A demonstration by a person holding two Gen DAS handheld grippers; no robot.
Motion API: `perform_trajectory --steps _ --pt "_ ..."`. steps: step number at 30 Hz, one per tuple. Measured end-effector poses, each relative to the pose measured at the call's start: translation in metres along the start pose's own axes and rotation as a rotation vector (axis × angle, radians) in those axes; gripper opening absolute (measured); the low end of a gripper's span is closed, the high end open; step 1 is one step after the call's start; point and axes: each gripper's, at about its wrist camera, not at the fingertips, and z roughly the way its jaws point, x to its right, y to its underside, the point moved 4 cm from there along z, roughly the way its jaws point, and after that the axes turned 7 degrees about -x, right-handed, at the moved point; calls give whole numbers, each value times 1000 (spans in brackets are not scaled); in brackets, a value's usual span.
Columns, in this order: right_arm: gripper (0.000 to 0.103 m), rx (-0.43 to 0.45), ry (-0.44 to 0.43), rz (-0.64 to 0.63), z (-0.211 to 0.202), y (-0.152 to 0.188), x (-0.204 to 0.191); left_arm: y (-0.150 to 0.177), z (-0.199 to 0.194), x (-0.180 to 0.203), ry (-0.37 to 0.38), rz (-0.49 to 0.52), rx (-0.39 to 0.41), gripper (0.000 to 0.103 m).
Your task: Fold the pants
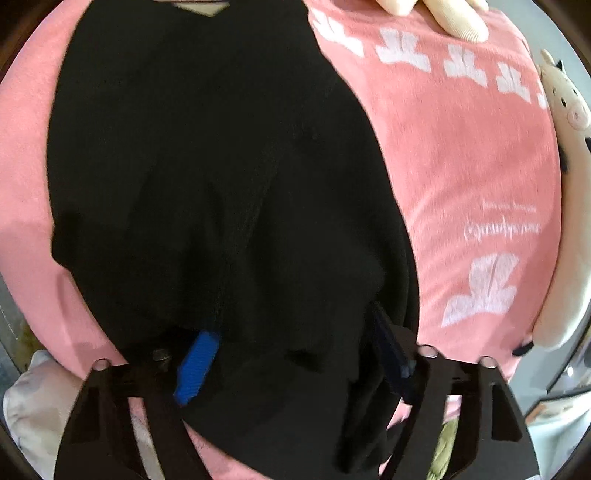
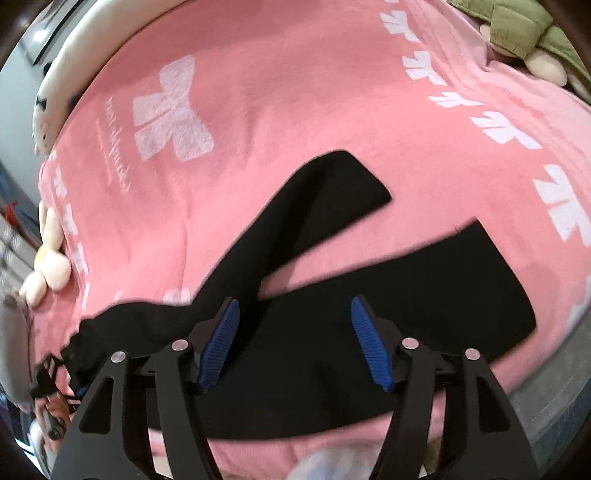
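Black pants (image 1: 207,177) lie on a pink blanket (image 1: 461,155) and fill most of the left wrist view. My left gripper (image 1: 295,363) is down in the cloth at the pants' near edge. Its jaws stand apart with bunched black fabric between and over them; one blue pad (image 1: 195,369) shows and the other finger is mostly covered. In the right wrist view the pants (image 2: 424,295) lie flat with the two legs (image 2: 332,184) splayed apart in a V. My right gripper (image 2: 295,343) hovers over them, open, with both blue pads bare.
The blanket (image 2: 277,110) carries white prints. Plush toys ring it: a cow (image 1: 565,110), a cream limb (image 1: 461,22), a flower (image 2: 48,266), a green one (image 2: 517,33). The bed's grey edge (image 2: 554,387) runs at the lower right.
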Motion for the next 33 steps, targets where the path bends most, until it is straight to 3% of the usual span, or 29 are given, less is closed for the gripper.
perform_trajectory --steps 1,3,6,7,8,9,10,12,15,17,19,20,21,23,24,26,27,33 --pt "62 -3 -11 1 7 -8 0 -2 -3 1 -12 13 12 29" --pt "62 -20 -33 7 31 -27 -5 -7 -4 0 -26 45 3 8" --pt "63 -39 -45 -12 72 -46 -16 -8 -4 -6 -50 50 -29 7" --pt "58 -63 -46 -12 95 -52 -20 -7 -6 -5 -70 65 -26 7" --pt "46 -81 -48 -10 107 -54 -22 -7 -7 -3 -85 80 -23 6" --pt "16 -122 -52 -12 126 -55 -26 -8 -10 1 -103 99 -16 6" --pt "10 -120 -28 -19 129 -57 -28 -10 -14 10 -119 124 -5 6" --pt "9 -53 -22 -60 108 -65 -37 -16 -29 23 -132 173 15 6" --pt "9 157 -37 -105 6 -70 -47 -29 -66 40 -162 241 70 6" --pt "9 206 -57 -105 -34 -55 -42 -37 -85 41 -214 281 83 6" --pt "12 181 -37 -94 -37 -34 -30 -39 -85 32 -310 308 83 6" --pt "15 141 19 -94 -22 -19 -18 -40 -83 28 -343 312 87 6" --pt "22 60 83 -87 6 -2 -1 -40 -78 18 -379 312 76 6" --pt "26 -55 149 -17 38 20 27 -39 -58 5 -395 244 31 6" --pt "27 -52 39 80 36 25 40 -38 -55 -5 -394 207 17 6" --pt "40 55 -21 157 8 21 52 -33 -54 -7 -404 193 41 6" --pt "49 85 -4 161 -2 19 54 -30 -52 -5 -416 206 51 6" --pt "51 199 63 170 -42 19 49 -12 -60 28 -535 269 139 9"
